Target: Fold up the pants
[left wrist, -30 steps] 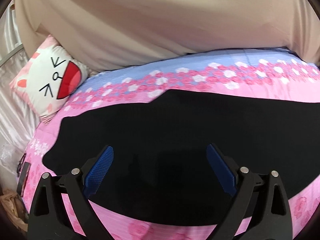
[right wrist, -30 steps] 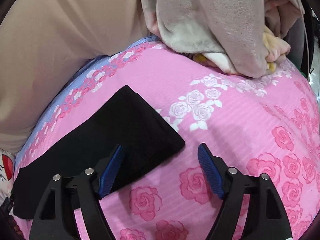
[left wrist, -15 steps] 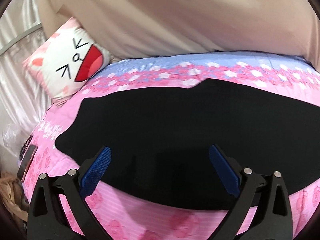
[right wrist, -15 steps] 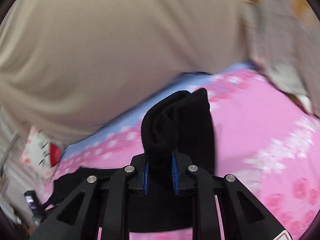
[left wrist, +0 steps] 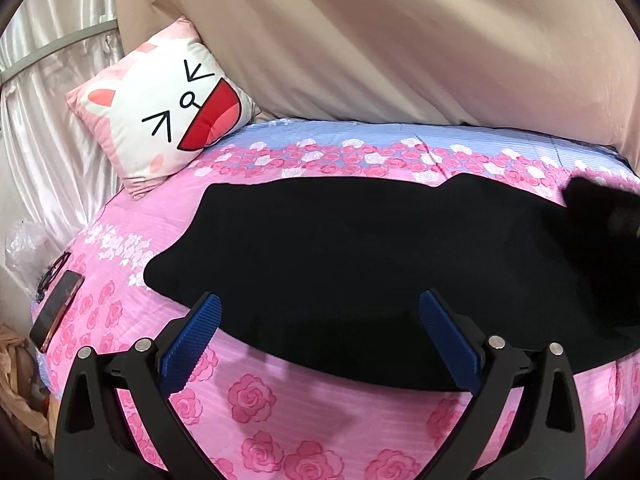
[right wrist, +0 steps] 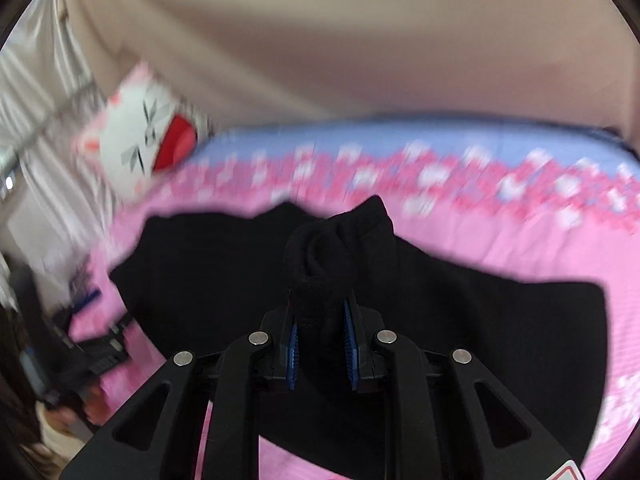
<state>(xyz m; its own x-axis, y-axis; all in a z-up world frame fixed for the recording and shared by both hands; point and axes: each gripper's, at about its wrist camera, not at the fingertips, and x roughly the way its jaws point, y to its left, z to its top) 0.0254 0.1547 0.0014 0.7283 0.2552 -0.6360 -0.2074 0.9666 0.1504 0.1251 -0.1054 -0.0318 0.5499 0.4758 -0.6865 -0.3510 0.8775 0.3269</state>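
Black pants (left wrist: 360, 248) lie flat across a pink rose-print bed (left wrist: 256, 400). My left gripper (left wrist: 320, 320) hovers open over the near edge of the pants, blue pads wide apart, nothing between them. In the right wrist view my right gripper (right wrist: 320, 312) is shut on a bunched end of the black pants (right wrist: 336, 248), lifted above the rest of the garment (right wrist: 480, 320); this view is motion-blurred. The raised end also shows at the right edge of the left wrist view as a dark blur.
A white and pink cat-face pillow (left wrist: 168, 116) leans at the bed's far left corner against a beige sheet (left wrist: 400, 40). A phone (left wrist: 56, 316) and glasses (left wrist: 52, 276) lie at the bed's left edge. Silky curtain (left wrist: 48, 80) hangs left.
The right gripper went from open beside the pant leg's end to shut on it, then swept it left over the pants. The left gripper slid left along the pants, staying open.
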